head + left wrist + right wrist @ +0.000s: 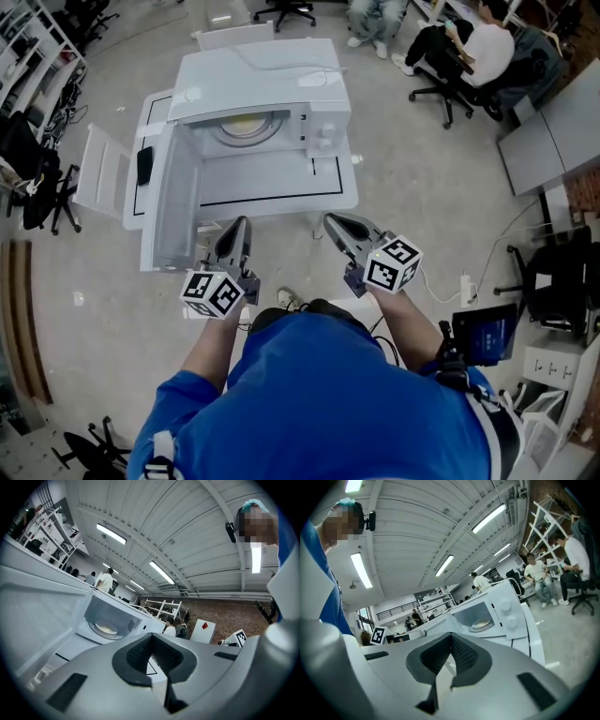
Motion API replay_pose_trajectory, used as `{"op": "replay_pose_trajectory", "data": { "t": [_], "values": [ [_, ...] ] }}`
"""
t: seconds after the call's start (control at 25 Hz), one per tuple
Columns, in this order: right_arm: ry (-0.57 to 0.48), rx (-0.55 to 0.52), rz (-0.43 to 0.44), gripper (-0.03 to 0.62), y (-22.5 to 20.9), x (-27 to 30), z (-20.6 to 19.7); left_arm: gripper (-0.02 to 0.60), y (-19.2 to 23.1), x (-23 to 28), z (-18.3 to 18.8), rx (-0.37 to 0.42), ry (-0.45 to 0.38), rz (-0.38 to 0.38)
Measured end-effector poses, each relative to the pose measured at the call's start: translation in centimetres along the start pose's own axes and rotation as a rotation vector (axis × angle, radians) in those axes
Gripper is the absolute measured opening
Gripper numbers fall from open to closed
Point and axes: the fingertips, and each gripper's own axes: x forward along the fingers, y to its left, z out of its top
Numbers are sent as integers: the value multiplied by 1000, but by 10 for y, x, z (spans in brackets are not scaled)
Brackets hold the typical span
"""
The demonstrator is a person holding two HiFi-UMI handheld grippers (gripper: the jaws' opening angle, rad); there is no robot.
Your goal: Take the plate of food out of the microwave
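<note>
The white microwave (281, 80) stands on a white table (342, 192) with its door (173, 202) swung open to the left. Inside, a plate of yellowish food (246, 127) rests on the turntable; it also shows as the plate (107, 629) in the left gripper view and the plate (480, 624) in the right gripper view. My left gripper (240, 225) and right gripper (332, 221) hover side by side at the table's near edge, well short of the cavity. Both are shut and hold nothing.
A black object (143, 164) lies on the table left of the door. A white panel (98, 173) leans at the left. People sit on office chairs (450, 89) at the back right. A tablet (483, 333) and cables sit on the floor to the right.
</note>
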Motion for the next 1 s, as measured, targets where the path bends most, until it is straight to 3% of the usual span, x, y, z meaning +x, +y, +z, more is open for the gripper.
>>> {"op": "replay_pose_trajectory", "data": {
  "t": [0.28, 0.6, 1.0],
  "values": [
    [26, -33, -17, 2, -8, 44, 5, 9, 35, 24, 6, 2, 14, 8],
    [75, -94, 25, 2, -29, 89, 16, 9, 70, 70, 9, 38, 11, 59],
    [112, -129, 70, 2, -66, 129, 29, 9, 107, 143, 2, 221, 98, 106]
  ]
}}
